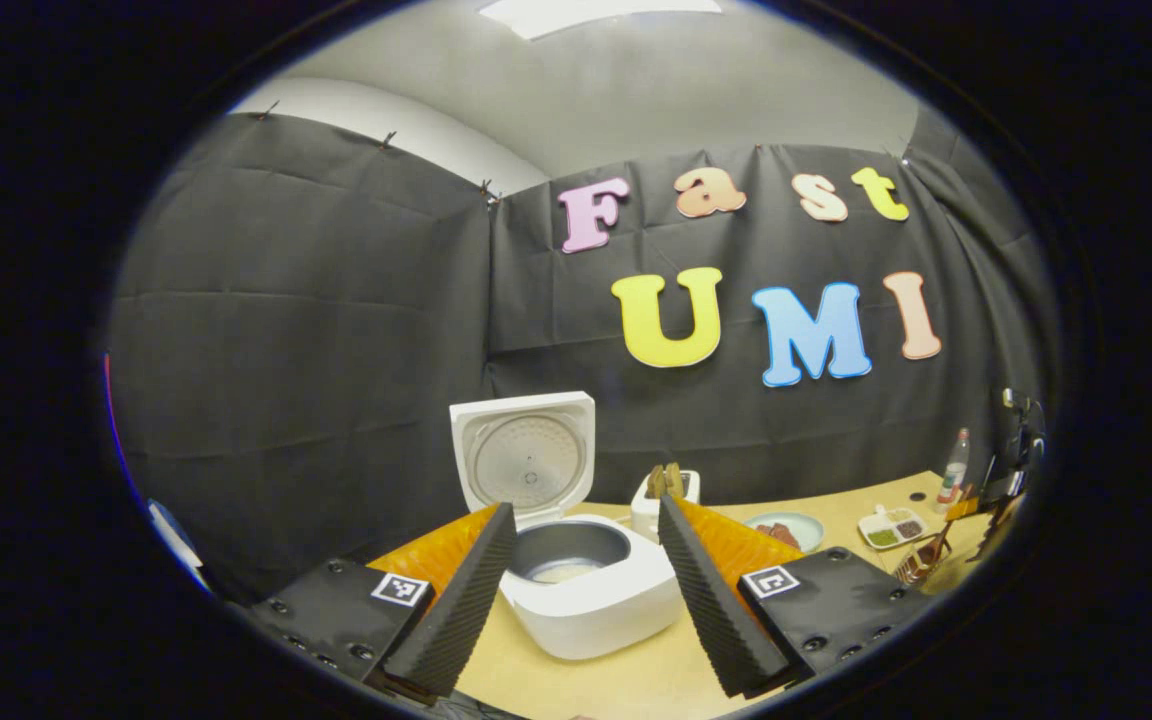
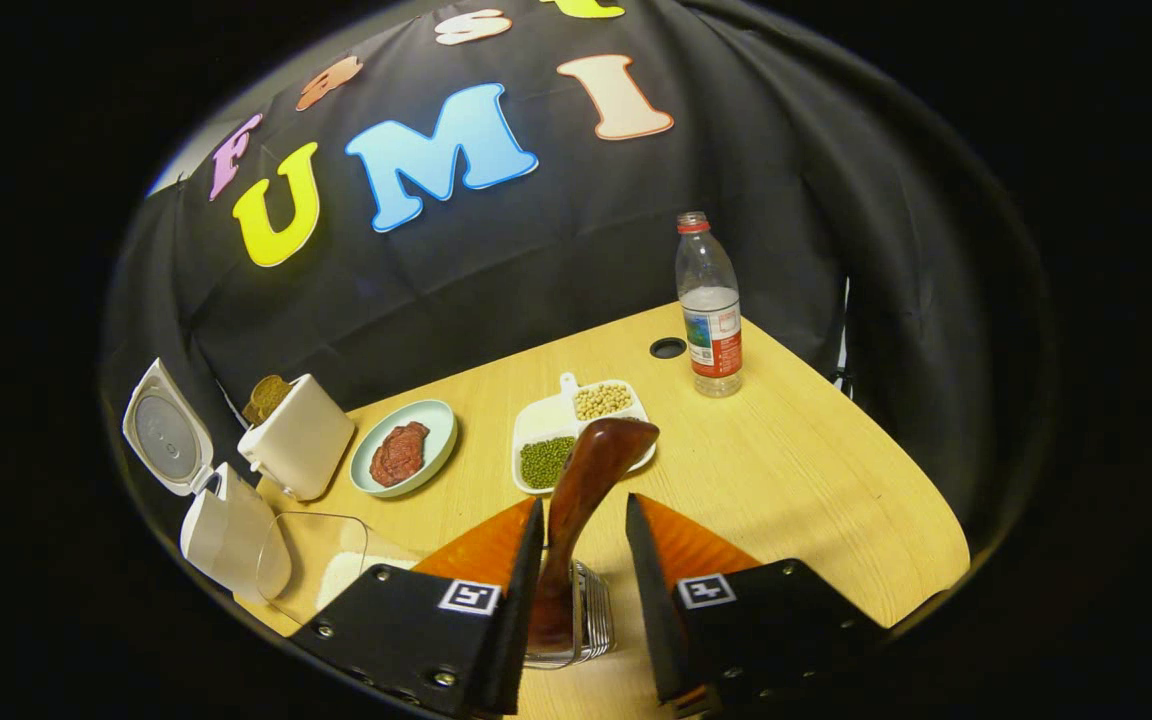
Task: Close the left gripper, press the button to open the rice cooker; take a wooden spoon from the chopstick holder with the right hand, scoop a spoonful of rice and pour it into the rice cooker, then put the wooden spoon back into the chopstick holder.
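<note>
Already the cooker [image 1: 586, 590] stands lid-up, so the left gripper [image 1: 586, 590] idles before it, fingers apart. Right of the cooker, the right gripper [image 2: 581, 590] straddles the spoon [image 2: 586, 490] in the holder [image 2: 591, 625]; fingers apart, one touching, likely returning it.

My left gripper [image 1: 586, 580] has two ridged, wedge-shaped fingers [image 1: 461, 600] on flat black blocks, each block studded with round screws and bearing a small square black-and-white marker. My right gripper [image 2: 584, 560] has the same blocks, screws and markers.
</note>
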